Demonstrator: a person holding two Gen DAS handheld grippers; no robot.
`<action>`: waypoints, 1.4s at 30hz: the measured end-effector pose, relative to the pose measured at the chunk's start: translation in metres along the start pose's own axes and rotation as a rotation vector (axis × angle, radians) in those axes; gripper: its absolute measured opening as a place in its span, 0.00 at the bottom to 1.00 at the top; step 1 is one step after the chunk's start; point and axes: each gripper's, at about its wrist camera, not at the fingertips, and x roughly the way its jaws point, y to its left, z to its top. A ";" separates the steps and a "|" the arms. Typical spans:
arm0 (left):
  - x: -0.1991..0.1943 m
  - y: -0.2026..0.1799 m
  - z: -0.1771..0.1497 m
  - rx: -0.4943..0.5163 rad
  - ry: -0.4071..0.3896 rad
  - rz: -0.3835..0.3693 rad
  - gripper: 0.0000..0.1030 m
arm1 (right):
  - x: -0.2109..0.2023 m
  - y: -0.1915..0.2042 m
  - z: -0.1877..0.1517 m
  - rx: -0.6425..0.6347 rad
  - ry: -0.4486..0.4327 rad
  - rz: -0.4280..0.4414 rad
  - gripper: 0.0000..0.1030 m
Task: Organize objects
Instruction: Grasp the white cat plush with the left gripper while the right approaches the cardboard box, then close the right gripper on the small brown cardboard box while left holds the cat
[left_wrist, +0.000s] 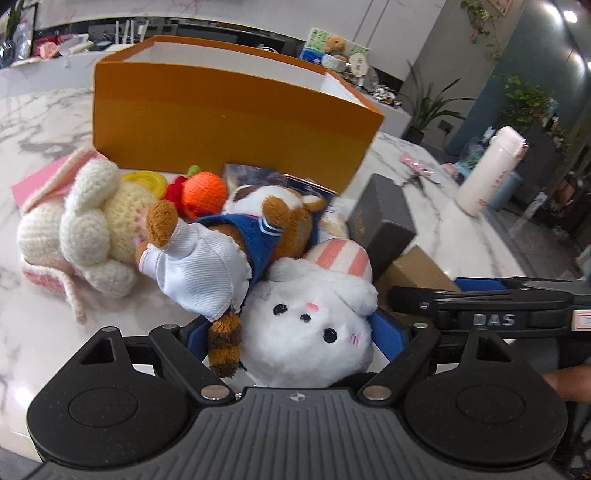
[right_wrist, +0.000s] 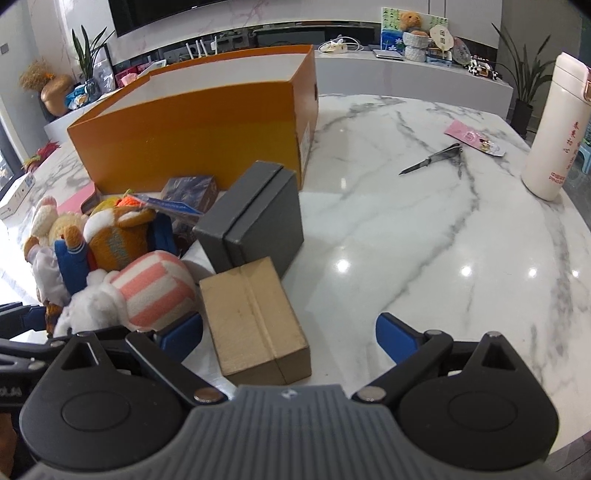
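A white plush bunny (left_wrist: 306, 325) with a pink-striped hat lies between the blue fingers of my left gripper (left_wrist: 293, 332), which stands open around it. A brown plush in blue and white clothes (left_wrist: 258, 229) leans on the bunny, and a cream crochet doll (left_wrist: 92, 229) lies to the left. My right gripper (right_wrist: 291, 334) is open just above the marble table (right_wrist: 406, 240), with a tan cardboard box (right_wrist: 255, 321) between its fingers, nearer the left one. Behind them stands the open orange box (right_wrist: 192, 133).
A dark grey box (right_wrist: 255, 221) stands beside the tan one. A blue packet (right_wrist: 192, 190) and an orange crochet fruit (left_wrist: 203, 188) lie by the orange box. At the far right are a white bottle (right_wrist: 554, 125), a folding knife (right_wrist: 432, 162) and a pink card (right_wrist: 472, 142).
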 end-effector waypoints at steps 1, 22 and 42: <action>0.000 0.000 -0.001 0.001 0.001 -0.015 0.97 | 0.000 0.001 0.000 -0.002 0.001 0.000 0.97; 0.011 -0.009 -0.017 0.113 -0.079 -0.035 0.98 | 0.013 0.002 -0.005 0.030 0.067 0.065 0.71; 0.002 -0.027 -0.036 0.180 -0.141 -0.034 0.99 | 0.017 -0.010 -0.002 0.072 0.055 0.057 0.57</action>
